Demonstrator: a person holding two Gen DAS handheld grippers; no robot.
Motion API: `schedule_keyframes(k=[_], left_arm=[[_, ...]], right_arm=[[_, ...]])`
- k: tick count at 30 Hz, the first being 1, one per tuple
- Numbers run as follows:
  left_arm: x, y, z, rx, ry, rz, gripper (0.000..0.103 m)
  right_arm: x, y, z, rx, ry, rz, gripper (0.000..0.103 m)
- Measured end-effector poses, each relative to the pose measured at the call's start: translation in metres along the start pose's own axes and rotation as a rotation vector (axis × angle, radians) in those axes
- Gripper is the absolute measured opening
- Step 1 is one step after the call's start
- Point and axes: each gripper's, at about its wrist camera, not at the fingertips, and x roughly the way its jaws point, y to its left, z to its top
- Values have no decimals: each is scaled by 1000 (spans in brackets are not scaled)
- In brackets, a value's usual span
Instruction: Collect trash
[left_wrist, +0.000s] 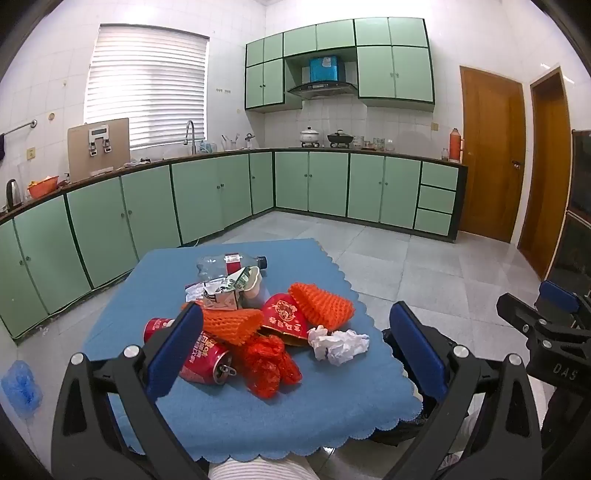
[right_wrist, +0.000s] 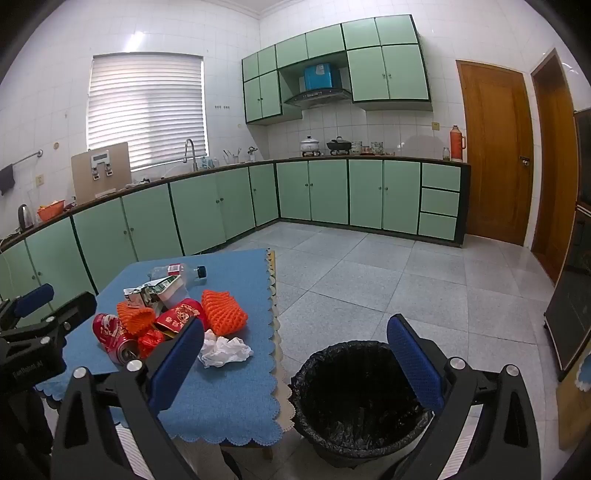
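Both claws wide, empty: left claw (left_wrist: 295, 354), right claw (right_wrist: 295, 365). Crumpled tissue (right_wrist: 224, 350) nearest ahead-left of right claw; pinch centre, carry right to bin (right_wrist: 332, 354).

Green cabinets (left_wrist: 328, 184), a wooden door (right_wrist: 493, 155), an orange thermos (right_wrist: 457, 143).

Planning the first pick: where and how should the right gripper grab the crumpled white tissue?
Pinch the tissue across its puffed-up middle, coming straight down from above. It lies loose on the blue cloth, apart from the pile and nearest the bin; its folds should squash between the pads. The right gripper is already open.
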Motion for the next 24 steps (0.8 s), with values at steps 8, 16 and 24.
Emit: schedule_keyframes(k=[8,16,24], left_arm=[[0,0,2,5,7,4,98],[1,6,0,6,9,6,98],[7,6,-1,9,11,9,98]], right_arm=[[0,0,0,2,-1,1,97],[2,-1,-1,4,1,2,97],[1,-1,-1,7,1,2,97]])
